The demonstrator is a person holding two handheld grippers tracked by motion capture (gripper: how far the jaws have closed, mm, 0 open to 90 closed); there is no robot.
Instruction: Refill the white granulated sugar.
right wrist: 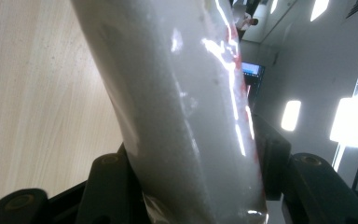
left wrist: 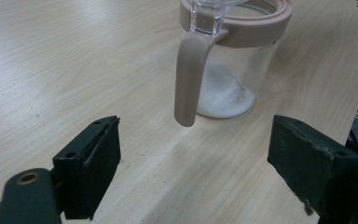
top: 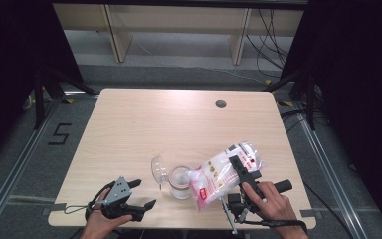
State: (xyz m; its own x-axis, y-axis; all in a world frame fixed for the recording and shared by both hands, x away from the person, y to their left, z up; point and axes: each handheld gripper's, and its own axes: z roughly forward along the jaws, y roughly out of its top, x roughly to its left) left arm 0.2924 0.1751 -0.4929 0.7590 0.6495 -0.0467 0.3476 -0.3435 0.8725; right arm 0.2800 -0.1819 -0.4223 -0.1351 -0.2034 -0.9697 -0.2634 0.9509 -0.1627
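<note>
Evenly lit from overhead in the high view, tabletop [top: 179,119] bright, surroundings nearly black, overall soft and low in detail. Sharp enough just ahead of the left jaws, with a faint shadow under the jar [left wrist: 233,60] and its handle. Pressed between the right jaws, a plastic bag [right wrist: 186,116] streaked with white glare, blurred from closeness; blown-out ceiling lights beyond them.

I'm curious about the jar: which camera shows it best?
The left gripper view: the jar is close, showing pink rim, handle and white powder inside. The high view shows the jar small, beside the bag.
</note>
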